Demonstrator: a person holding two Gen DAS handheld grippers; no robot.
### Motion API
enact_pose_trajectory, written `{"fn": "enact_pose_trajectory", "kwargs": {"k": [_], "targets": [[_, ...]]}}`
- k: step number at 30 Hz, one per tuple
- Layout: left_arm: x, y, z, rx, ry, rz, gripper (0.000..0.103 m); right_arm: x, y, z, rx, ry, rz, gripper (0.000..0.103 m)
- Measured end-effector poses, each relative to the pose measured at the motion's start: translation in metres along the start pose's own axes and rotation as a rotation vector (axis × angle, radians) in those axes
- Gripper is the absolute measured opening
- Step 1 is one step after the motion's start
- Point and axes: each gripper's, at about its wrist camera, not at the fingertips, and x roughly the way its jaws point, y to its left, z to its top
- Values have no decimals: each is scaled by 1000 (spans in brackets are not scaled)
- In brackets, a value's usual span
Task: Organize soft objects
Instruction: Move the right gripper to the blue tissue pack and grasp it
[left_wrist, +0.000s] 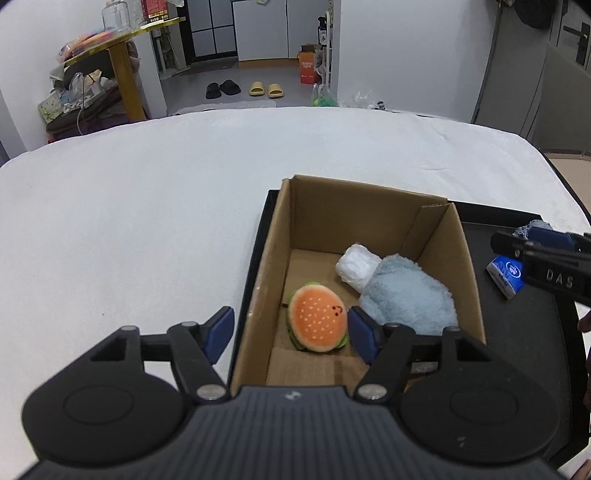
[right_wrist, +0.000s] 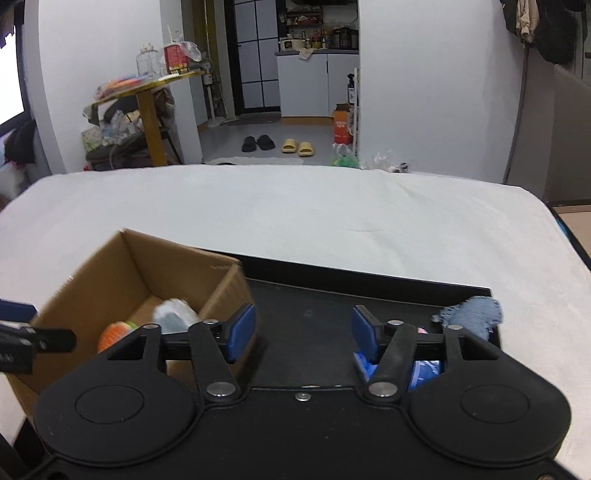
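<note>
From the left wrist, the left gripper (left_wrist: 291, 334) hovers over the near end of the box (left_wrist: 369, 218) with its fingers apart and empty. Inside the box lie a burger plush (left_wrist: 317, 317), a blue plush (left_wrist: 406, 295) and a white bundle (left_wrist: 356, 266) touching the blue one. The box stands on a black tray (left_wrist: 517, 332) on the white surface (left_wrist: 147, 203). A blue packet (left_wrist: 506, 275) lies on the tray right of the box, under the right gripper (left_wrist: 543, 240).

From the right wrist, the right gripper (right_wrist: 303, 328) is over the tray (right_wrist: 314, 306), fingers apart and empty. The packet (right_wrist: 424, 369) lies partly hidden beneath the right finger. A blue cloth (right_wrist: 472, 314) sits at the tray's far right corner.
</note>
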Motion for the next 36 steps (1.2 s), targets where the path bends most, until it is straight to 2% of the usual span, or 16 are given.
{"fn": "enact_pose_trajectory", "kwargs": {"k": [3,4,8,14,22,27,33,34,36], "targets": [[-1,-8,3,17,-5,20,66,1,-11,-6,6,14,-6,73],[-2,-11,4,21,-9,27,66,3,-13,-7,8,25,-6,81],[-1,-15,7,14,-6,51,67,4,-21,-13,-1,47,7,93],[1,-21,12,-15,13,98,67,11,-34,-17,18,69,1,94],[6,-37,15,8,23,160,69,28,-59,-22,17,86,-57,94],[8,-42,18,10,30,184,69,38,-57,-31,-52,120,-55,94],[8,-49,19,27,29,192,69,45,-58,-34,-53,133,-82,94],[9,-49,19,29,29,196,69,46,-59,-35,-57,131,-86,93],[10,-49,18,26,35,197,69,51,-59,-36,-60,149,-89,86]]}}
